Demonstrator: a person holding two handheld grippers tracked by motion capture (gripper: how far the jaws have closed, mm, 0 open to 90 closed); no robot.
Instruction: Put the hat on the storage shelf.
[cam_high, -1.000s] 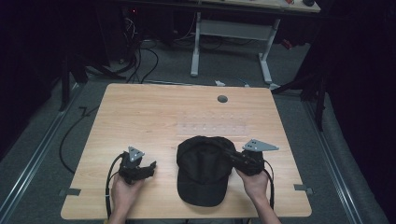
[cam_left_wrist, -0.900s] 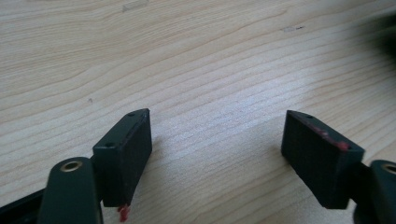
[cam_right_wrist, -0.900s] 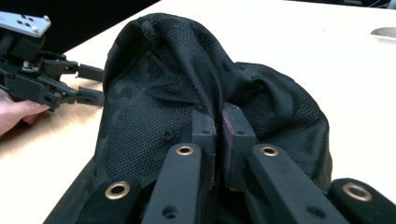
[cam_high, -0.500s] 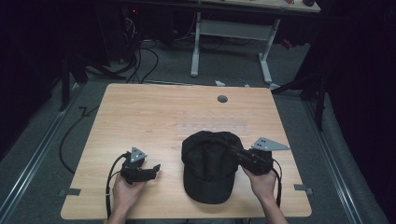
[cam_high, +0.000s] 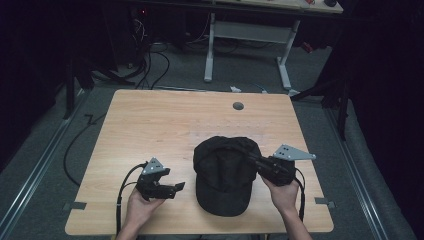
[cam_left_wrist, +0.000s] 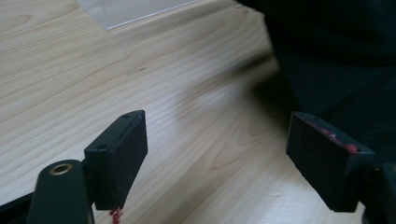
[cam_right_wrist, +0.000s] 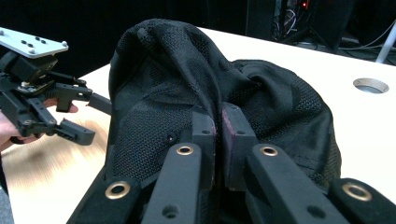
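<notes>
- A black cap (cam_high: 223, 172) is lying on the near half of the wooden counter (cam_high: 165, 125), its brim pointing toward the person and its crown toward the far edge.
- The right tongs (cam_high: 252, 159) are pressing together on a fold of the cap's mesh fabric at its right side; in the right gripper view the two pads are meeting with only cloth (cam_right_wrist: 205, 88) bunching up between them.
- That pinch is pulling the crown up into a ridge, so the fabric is standing higher on one side than on the other.
- The right hand (cam_high: 284, 192) is holding its tool just beside the cap, near the counter's right front corner.
- The left tongs (cam_high: 176, 189) are standing spread wide, and their jaws have just been opening further; nothing is sitting between them.
- In the left gripper view only bare wood is showing between the two pads (cam_left_wrist: 121, 149), with the dark cap near the right-hand one.
- The left hand (cam_high: 140, 210) is holding its tool to the left of the cap, apart from it, aiming toward the brim.
- A round cable hole (cam_high: 238, 106) is sitting near the far edge of the counter.
- No brand, label or writing is readable on the cap or on either tool.
</notes>
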